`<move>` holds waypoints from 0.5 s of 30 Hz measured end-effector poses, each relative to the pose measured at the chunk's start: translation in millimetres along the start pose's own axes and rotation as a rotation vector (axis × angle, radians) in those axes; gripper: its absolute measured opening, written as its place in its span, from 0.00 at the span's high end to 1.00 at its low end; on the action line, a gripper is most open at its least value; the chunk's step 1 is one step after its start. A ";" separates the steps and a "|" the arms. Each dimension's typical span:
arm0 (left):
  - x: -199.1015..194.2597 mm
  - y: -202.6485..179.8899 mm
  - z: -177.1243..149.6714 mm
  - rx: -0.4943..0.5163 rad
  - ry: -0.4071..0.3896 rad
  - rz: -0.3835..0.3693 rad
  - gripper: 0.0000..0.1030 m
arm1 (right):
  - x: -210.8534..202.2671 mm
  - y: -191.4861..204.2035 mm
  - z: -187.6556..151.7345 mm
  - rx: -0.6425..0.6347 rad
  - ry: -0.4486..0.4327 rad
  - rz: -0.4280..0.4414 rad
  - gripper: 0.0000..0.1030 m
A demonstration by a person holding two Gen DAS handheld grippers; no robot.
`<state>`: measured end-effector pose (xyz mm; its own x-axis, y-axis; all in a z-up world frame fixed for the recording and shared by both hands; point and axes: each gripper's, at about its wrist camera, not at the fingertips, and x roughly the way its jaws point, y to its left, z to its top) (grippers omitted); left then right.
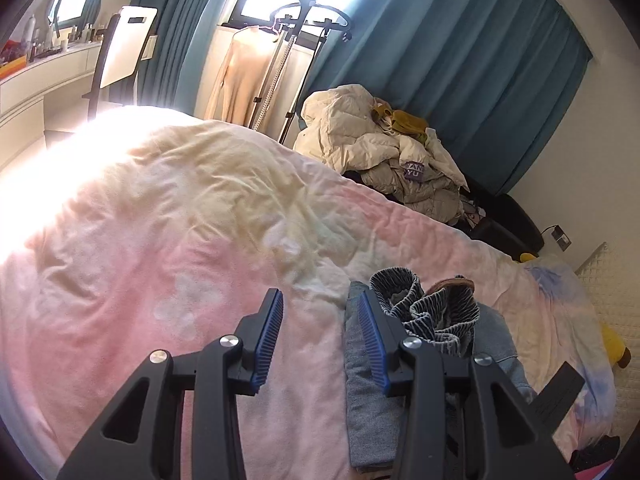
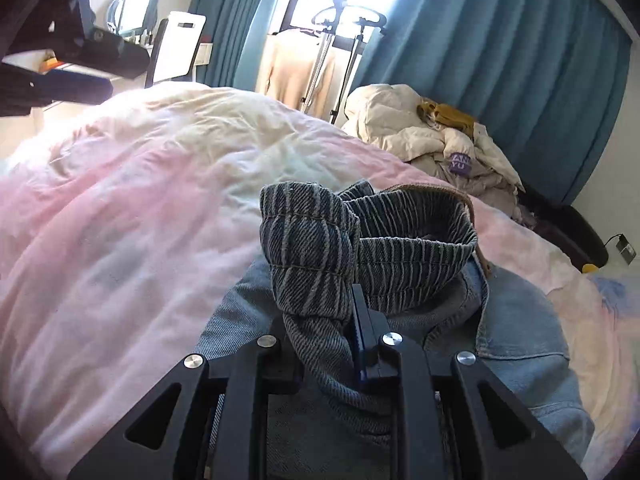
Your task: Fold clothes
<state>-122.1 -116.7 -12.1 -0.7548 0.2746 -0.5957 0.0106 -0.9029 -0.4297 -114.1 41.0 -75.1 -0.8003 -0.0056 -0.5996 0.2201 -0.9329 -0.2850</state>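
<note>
The right gripper has its jaws closed tight on a bunched fold of the dark striped denim garment, whose waistband rises just beyond them above the pale blue denim piece. The left gripper hangs with jaws wide apart and empty over the pink and cream quilted bedcover, the garment just right of its right jaw.

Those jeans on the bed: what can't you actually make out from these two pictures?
- Right wrist view: the jeans are bunched in the right gripper; its jaws and frame hide the fabric below.
- Left wrist view: the left gripper, jaws open, covers part of the jeans; the lower edge cuts them off.
- Both views: the legs' full length is not visible.
- Left wrist view: sun glare washes out the pink duvet at the left.
</note>
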 end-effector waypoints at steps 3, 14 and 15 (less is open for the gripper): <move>2.0 0.4 0.8 -0.008 0.008 -0.022 0.62 | -17.8 5.7 10.2 -0.042 -0.060 0.029 0.82; 14.7 -6.9 -6.8 0.023 0.064 -0.081 0.62 | 0.6 21.1 -29.3 -0.100 -0.025 0.145 0.63; 15.0 -9.4 -7.3 0.035 0.067 -0.090 0.62 | 0.2 19.3 -28.4 -0.087 -0.019 0.166 0.56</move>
<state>-128.7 -101.7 -22.0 -0.7060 0.3758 -0.6003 -0.0795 -0.8843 -0.4601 -94.2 33.3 -102.0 -0.7589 -0.1644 -0.6301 0.3970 -0.8838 -0.2476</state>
